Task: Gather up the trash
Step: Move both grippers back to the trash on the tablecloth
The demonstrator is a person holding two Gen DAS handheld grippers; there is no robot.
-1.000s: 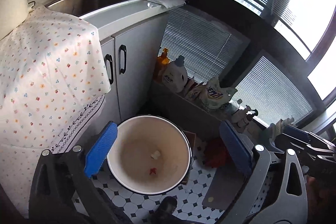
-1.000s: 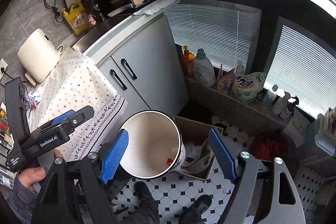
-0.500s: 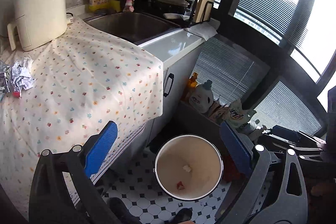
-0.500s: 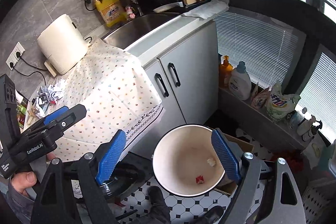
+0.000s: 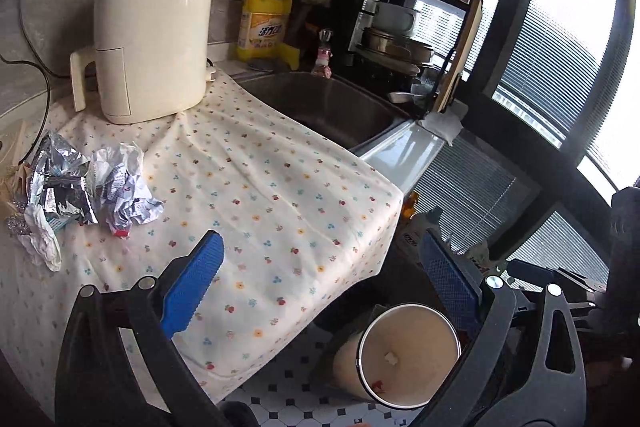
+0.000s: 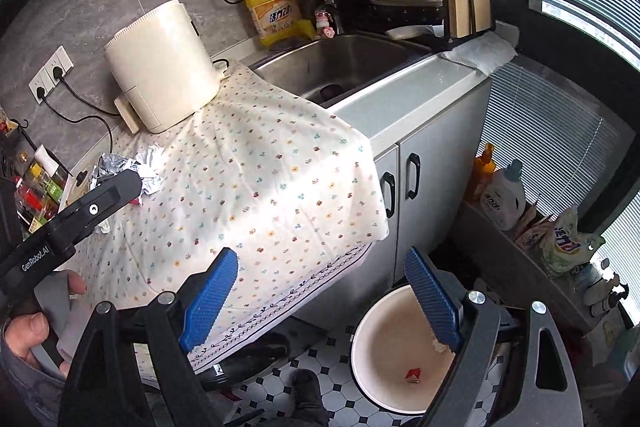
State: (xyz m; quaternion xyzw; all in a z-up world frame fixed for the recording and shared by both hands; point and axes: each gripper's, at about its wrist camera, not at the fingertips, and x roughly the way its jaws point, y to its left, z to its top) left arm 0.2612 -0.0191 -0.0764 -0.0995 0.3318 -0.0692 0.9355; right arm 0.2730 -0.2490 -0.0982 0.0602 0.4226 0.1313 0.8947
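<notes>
The left gripper (image 5: pixel 320 283) hung with its blue pads wide apart and nothing between them, above the front edge of the flowered cloth (image 5: pixel 260 195). The trash (image 5: pixel 76 187), a heap of crumpled foil and paper, lay on that cloth ahead and to the left of this gripper, well short of its pads. The white bucket (image 5: pixel 408 355) stood on the tiled floor below and to its right, with a red scrap and a pale scrap inside. The right gripper (image 6: pixel 320 295) was likewise spread open and empty, its right pad over the bucket (image 6: pixel 396 355). The trash (image 6: pixel 132 171) sat far ahead to its left, near the cream appliance (image 6: pixel 164 67).
</notes>
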